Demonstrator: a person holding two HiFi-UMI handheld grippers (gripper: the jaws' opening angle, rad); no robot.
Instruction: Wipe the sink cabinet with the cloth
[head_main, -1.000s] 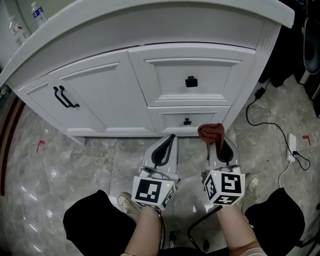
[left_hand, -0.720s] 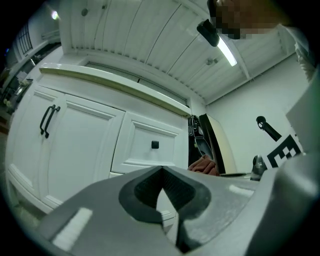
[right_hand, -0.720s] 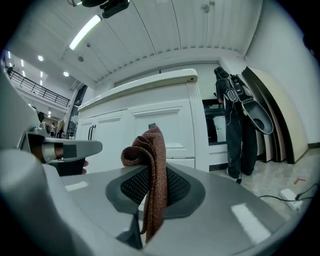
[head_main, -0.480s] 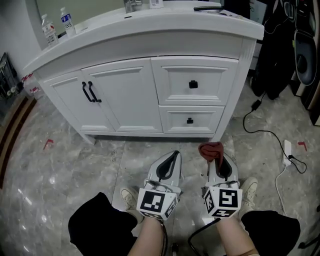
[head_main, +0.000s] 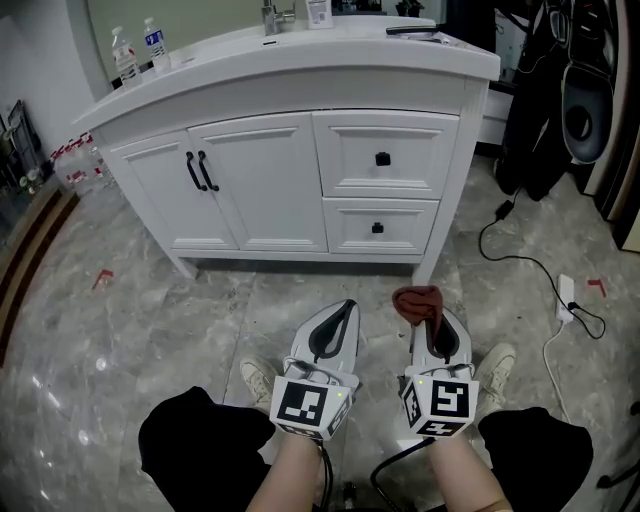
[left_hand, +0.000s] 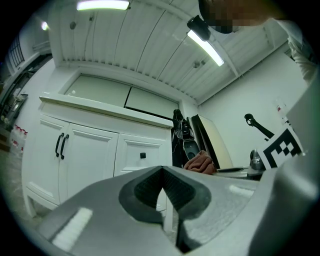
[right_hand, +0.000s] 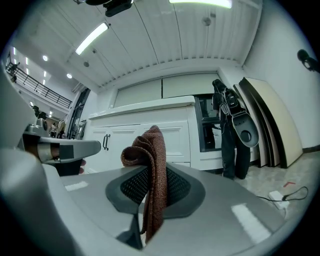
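The white sink cabinet (head_main: 300, 170) stands ahead, with two doors on the left and two drawers with black knobs on the right. My right gripper (head_main: 432, 312) is shut on a reddish-brown cloth (head_main: 417, 302), which bunches above the jaws and hangs between them in the right gripper view, cloth (right_hand: 150, 175). My left gripper (head_main: 338, 315) is shut with nothing in it, beside the right one. Both are held low over the floor, well short of the cabinet (right_hand: 145, 132). In the left gripper view the cabinet (left_hand: 95, 150) and the cloth (left_hand: 201, 162) show beyond the shut jaws.
Two water bottles (head_main: 138, 50) and a tap (head_main: 270, 15) sit on the countertop. A black cable (head_main: 520, 255) and a white power strip (head_main: 565, 298) lie on the marble floor at right. Dark equipment (head_main: 560, 90) stands right of the cabinet. My shoes (head_main: 258, 378) show below.
The head view has pulled back and tilted up, so the cabinet sits farther off and the countertop shows. Both grippers stay side by side, the cloth still held in the right.
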